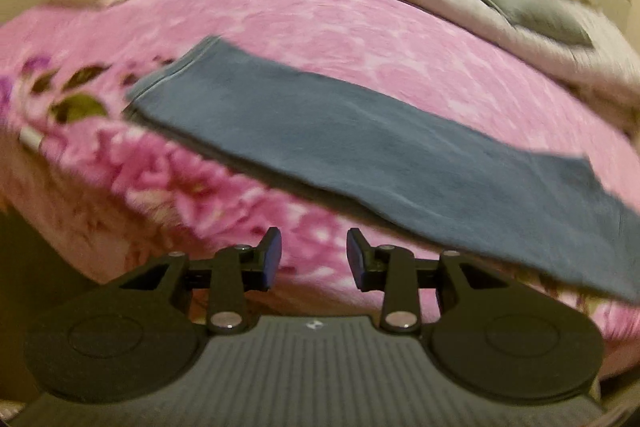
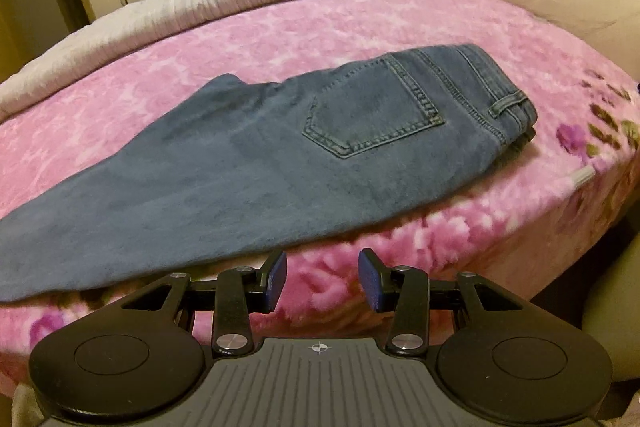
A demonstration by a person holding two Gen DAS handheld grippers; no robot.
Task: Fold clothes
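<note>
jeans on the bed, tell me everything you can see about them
The jeans are blue denim, folded lengthwise leg on leg, lying flat along the pink blanket near its front edge. A back pocket, belt loop and stitched waistband show at one end; the hems lie at the other. Neither open gripper touches them.

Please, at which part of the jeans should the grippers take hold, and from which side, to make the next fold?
Probably the leg hem end of the jeans: it is flat, thin and free. The left gripper is open, nearest the legs; come from the near bed edge. The right gripper, open, faces the thick waistband.
</note>
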